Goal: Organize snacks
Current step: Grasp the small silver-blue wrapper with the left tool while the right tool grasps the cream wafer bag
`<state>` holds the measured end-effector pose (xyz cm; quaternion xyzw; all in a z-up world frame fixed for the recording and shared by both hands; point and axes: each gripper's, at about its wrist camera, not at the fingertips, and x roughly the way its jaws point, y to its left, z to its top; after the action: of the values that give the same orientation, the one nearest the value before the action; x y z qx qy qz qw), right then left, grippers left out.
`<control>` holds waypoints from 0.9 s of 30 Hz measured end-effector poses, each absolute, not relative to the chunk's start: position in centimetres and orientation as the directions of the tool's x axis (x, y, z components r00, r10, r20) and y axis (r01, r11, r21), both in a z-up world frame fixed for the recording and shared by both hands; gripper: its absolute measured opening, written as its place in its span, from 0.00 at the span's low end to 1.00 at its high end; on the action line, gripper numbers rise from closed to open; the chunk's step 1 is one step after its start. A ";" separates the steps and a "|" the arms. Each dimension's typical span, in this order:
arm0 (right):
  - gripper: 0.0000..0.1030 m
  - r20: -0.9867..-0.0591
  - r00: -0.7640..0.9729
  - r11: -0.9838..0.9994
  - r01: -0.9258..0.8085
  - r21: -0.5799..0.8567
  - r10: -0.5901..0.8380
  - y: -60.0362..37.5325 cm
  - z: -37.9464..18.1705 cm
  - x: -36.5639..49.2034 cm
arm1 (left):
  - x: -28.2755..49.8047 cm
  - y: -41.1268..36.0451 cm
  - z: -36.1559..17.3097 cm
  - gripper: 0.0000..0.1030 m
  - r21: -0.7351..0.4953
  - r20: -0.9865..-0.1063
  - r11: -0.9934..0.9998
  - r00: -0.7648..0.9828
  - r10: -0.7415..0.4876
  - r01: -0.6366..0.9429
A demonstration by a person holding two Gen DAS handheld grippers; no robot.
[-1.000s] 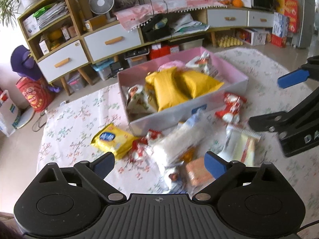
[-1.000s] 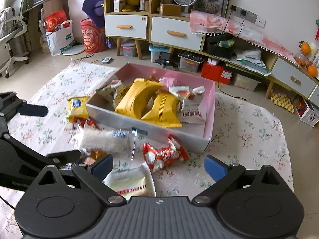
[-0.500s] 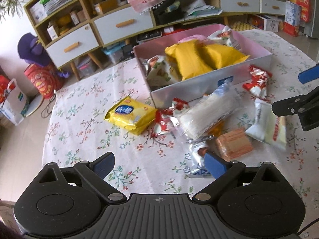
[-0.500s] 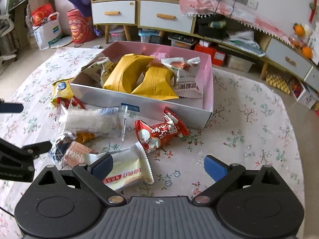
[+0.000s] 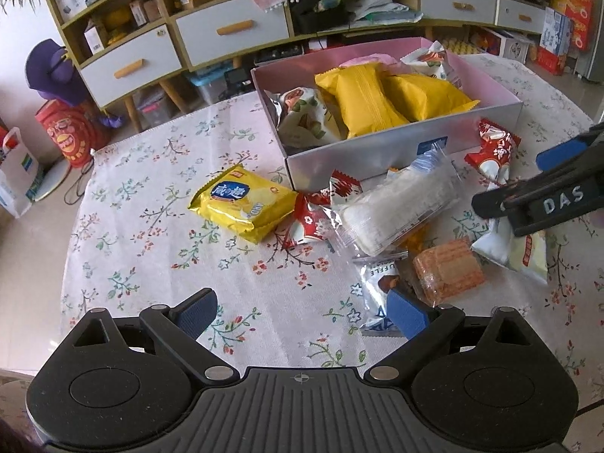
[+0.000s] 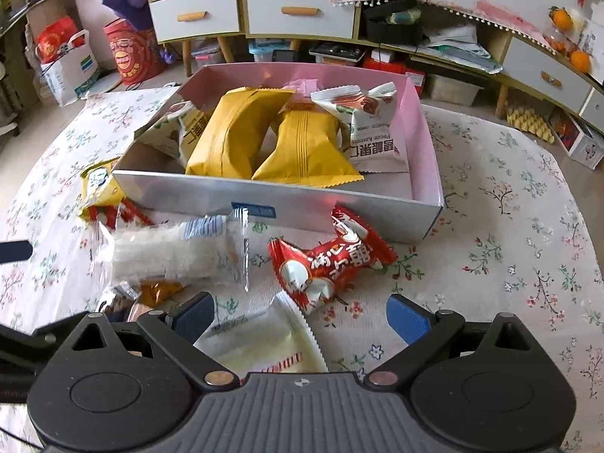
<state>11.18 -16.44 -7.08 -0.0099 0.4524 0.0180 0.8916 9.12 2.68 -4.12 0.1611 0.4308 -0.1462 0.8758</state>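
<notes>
A pink-lined box point(image 5: 396, 160) point(image 6: 264, 196) holds two yellow packets point(image 5: 362, 102) point(image 6: 241, 132) and other snacks. In front of it lie loose snacks: a yellow cracker pack point(image 5: 243, 207), a clear white rice-cake pack point(image 5: 396, 204) point(image 6: 170, 251), a red packet point(image 6: 328, 260) point(image 5: 494, 151), an orange wafer point(image 5: 447, 268) and a white pouch point(image 6: 264, 343) point(image 5: 513, 249). My left gripper point(image 5: 302, 315) is open over bare cloth, near the wafer. My right gripper point(image 6: 300, 319) is open, low over the white pouch, and shows at the right edge point(image 5: 547, 196) of the left wrist view.
A floral tablecloth point(image 5: 151, 264) covers the table, with its edge at the left. Behind stand drawer cabinets point(image 5: 219, 34) and shelves with clutter. Bags point(image 6: 71, 64) sit on the floor at the far left.
Both grippers have come lower and closer to the loose snacks. The left view has shifted left over bare cloth. The right gripper now hangs over the white pouch.
</notes>
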 end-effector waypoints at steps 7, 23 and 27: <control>0.77 -0.830 0.557 0.996 -0.085 -0.033 0.020 -16.0 -8.1 10.9 | 9.3 2.0 -4.7 0.95 0.149 -0.805 0.899 0.578 -0.131 0.412; 0.77 -0.833 0.551 0.979 -0.189 -0.079 0.039 -19.3 -8.1 6.9 | 7.7 3.1 -5.3 0.92 0.162 -0.795 0.807 0.560 -0.234 0.568; 0.77 -0.830 0.553 0.968 -0.239 -0.073 0.075 -19.4 -8.2 6.1 | 7.6 2.7 -5.3 0.86 0.131 -0.784 0.785 0.548 -0.292 0.606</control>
<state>6.07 -19.45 -8.18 -0.0888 0.4641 0.0895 0.8767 7.58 2.69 -5.26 0.1978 0.3967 -0.2619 0.8573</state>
